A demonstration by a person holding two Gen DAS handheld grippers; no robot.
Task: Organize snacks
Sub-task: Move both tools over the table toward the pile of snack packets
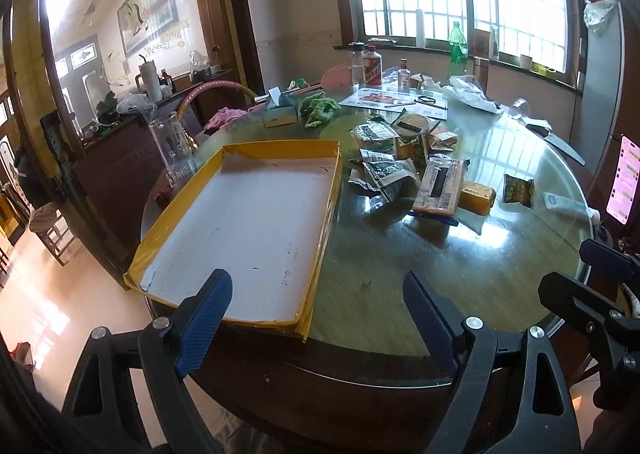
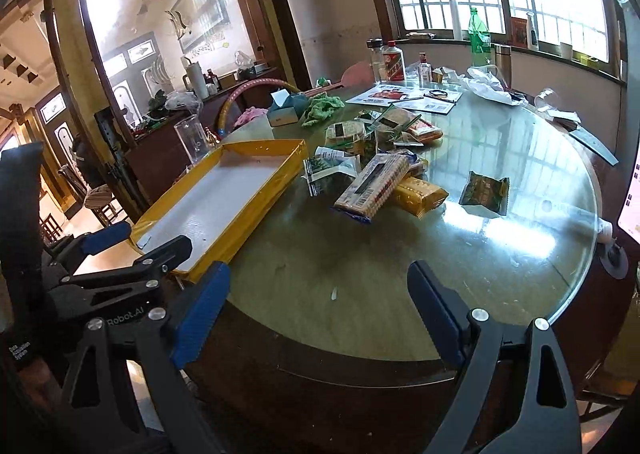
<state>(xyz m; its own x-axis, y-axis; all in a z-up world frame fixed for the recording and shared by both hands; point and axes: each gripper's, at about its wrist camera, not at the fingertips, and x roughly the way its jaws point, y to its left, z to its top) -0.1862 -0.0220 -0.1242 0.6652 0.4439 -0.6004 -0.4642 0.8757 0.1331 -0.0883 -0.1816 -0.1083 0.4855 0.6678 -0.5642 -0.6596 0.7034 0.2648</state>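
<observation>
A shallow yellow-edged box [image 1: 320, 214] with a bare white floor lies at the table's left; it also shows in the right wrist view [image 2: 244, 214]. A heap of snack packets [image 1: 400, 162] lies mid-table, with a long cracker pack [image 1: 438, 184], a yellow packet [image 1: 478, 196] and a lone green packet [image 1: 519, 190]. The right wrist view shows the cracker pack [image 2: 374, 184], yellow packet [image 2: 422, 194] and green packet [image 2: 484, 192]. My left gripper [image 1: 320, 294] is open and empty over the table's near edge. My right gripper [image 2: 320, 286] is open and empty beside it.
A round glass-topped table [image 1: 460, 274] carries bottles [image 1: 372, 66], a green cloth [image 1: 320, 108], a tissue box [image 1: 280, 112], papers and a white bag [image 1: 472, 92] at the back. A glass cup [image 1: 170, 142] stands left of the box. A phone [image 1: 624, 178] is at the right.
</observation>
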